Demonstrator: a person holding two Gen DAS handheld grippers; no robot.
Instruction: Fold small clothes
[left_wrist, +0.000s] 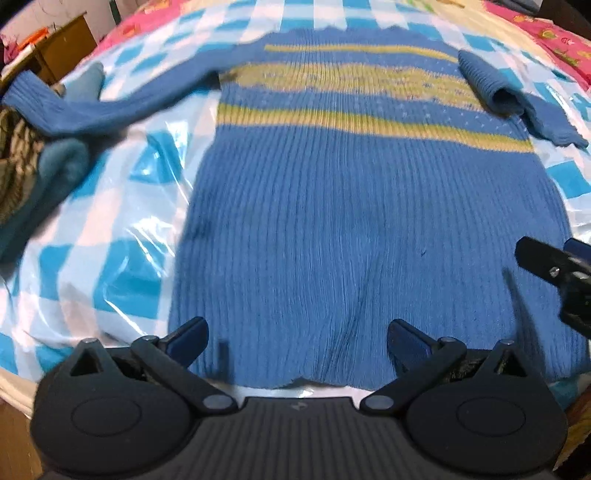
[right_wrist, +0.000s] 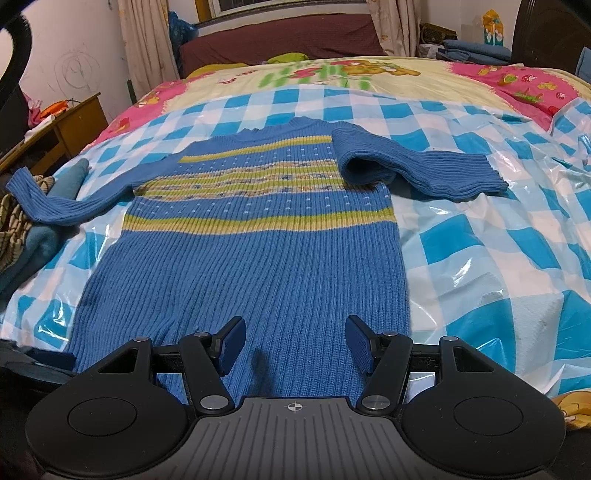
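A small blue ribbed sweater (left_wrist: 362, 206) (right_wrist: 258, 266) with yellow-green stripes lies flat on the bed, hem nearest me. Its left sleeve (right_wrist: 62, 206) stretches straight out to the left. The right sleeve (right_wrist: 406, 166) is bent back on itself beside the chest. My left gripper (left_wrist: 297, 341) hangs open over the hem's left half, nothing between its blue pads. My right gripper (right_wrist: 295, 339) is open above the hem's right half, also with nothing between its pads; it also shows at the right edge of the left wrist view (left_wrist: 554, 273).
A blue-and-white checked plastic sheet (right_wrist: 480, 240) covers the bed under the sweater, over a pink and yellow cartoon blanket (right_wrist: 509, 81). A pile of other clothes (right_wrist: 26, 236) lies at the left edge. A wooden desk (right_wrist: 70, 125) stands left of the bed.
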